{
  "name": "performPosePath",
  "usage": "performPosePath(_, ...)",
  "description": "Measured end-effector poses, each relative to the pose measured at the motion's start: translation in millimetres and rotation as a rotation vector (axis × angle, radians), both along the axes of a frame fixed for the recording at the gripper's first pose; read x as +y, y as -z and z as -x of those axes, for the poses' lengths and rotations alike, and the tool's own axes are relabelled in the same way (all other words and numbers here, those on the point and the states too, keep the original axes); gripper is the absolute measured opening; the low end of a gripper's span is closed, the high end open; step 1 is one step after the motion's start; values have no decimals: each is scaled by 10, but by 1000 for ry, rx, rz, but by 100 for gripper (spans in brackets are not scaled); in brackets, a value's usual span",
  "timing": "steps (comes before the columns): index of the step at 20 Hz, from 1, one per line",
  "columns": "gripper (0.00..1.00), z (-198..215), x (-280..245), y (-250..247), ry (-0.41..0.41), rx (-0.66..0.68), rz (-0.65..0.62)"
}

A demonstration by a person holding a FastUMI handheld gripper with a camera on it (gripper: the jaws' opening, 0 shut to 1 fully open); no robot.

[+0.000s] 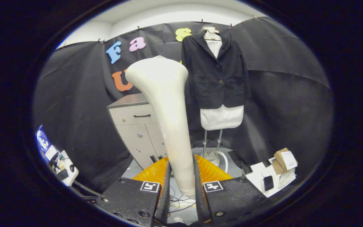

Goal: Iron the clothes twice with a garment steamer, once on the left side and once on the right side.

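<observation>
A cream-white garment steamer [169, 110] stands up between my gripper's [181, 171] two fingers, which press on its handle from both sides. Its wide head rises to the upper left of the fingers. Beyond it, a black jacket [217, 72] over a white shirt [221, 117] hangs on a hanger and stand against the booth's black wall. The steamer head is still apart from the jacket, to its left, and hides part of the jacket's left edge.
A grey cabinet [135, 126] with a drawer handle stands behind the steamer, left of the garment stand [211, 148]. A white hose curls at the stand's foot. Boxes and a small dark device lie on a white sheet [271, 176] at the right. Devices and cables sit low on the left.
</observation>
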State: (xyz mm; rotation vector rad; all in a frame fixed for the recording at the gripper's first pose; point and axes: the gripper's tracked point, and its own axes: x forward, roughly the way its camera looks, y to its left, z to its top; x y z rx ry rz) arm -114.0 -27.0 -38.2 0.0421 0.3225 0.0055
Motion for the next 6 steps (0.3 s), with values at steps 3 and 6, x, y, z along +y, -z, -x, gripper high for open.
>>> performPosePath(3, 37, -4, 71, 58, -6, 13, 1)
performPosePath(6, 37, -45, 139, 67, -17, 23, 11)
